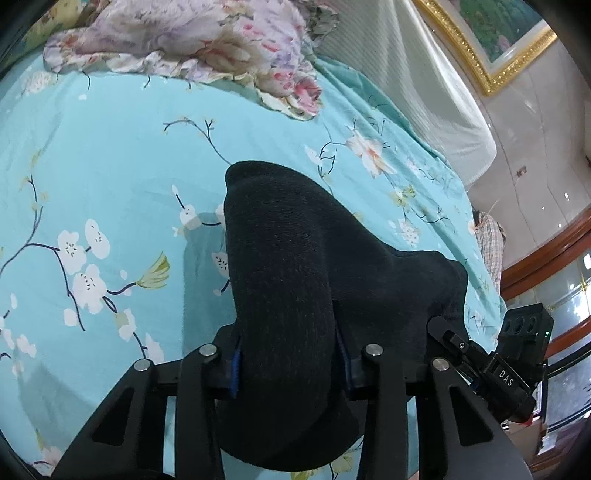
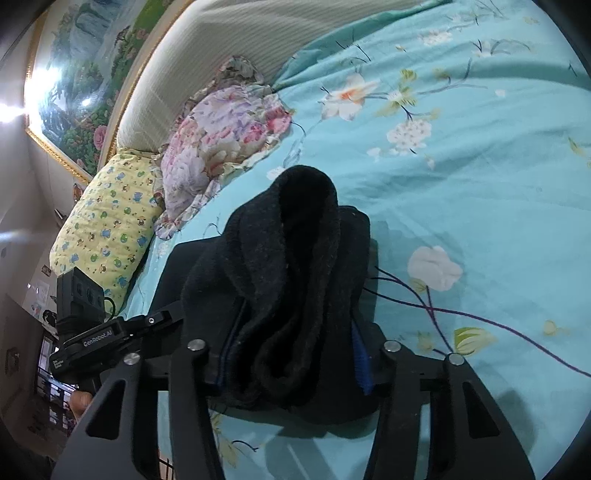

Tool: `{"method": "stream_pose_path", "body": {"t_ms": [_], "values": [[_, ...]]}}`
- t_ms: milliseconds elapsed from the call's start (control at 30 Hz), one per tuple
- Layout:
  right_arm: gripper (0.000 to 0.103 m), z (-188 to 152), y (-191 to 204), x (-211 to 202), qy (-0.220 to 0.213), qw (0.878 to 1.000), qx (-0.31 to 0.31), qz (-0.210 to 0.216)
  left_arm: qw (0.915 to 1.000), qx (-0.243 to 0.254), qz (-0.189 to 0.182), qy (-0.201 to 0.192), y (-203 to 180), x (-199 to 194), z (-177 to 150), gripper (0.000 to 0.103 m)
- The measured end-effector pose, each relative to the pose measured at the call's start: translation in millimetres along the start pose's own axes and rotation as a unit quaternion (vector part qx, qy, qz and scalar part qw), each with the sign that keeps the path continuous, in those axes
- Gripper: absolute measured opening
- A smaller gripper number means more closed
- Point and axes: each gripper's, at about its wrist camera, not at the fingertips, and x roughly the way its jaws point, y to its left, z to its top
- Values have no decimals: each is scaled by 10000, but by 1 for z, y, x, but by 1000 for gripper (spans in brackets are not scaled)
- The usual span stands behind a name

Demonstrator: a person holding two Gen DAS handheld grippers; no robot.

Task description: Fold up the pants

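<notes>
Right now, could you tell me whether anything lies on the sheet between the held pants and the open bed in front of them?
Nothing visible does. Both the left claw and the right claw are shut on the black pants, and the turquoise sheet ahead is bare. The floral pillow sits farther off, near the headboard.

Home bedroom — floral bedsheet [image 1: 110,166], pillows [image 2: 107,221], padded headboard [image 2: 229,48], gilt-framed painting [image 1: 491,40].
</notes>
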Motion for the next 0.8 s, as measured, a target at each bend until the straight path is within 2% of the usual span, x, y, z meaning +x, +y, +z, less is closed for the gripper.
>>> {"method": "stream_pose_path", "body": {"t_ms": [233, 433, 800], "values": [[48, 1, 14, -8, -86, 9999, -106, 31, 9997, 2, -184, -174, -1, -26, -2, 35], [47, 4, 34, -9, -64, 9996, -267, 117, 9990, 79, -53, -448, -1, -52, -2, 35], [47, 20, 86, 24, 76, 9964, -721, 440, 9951, -163, 239, -940, 37, -101, 14, 35]]}}
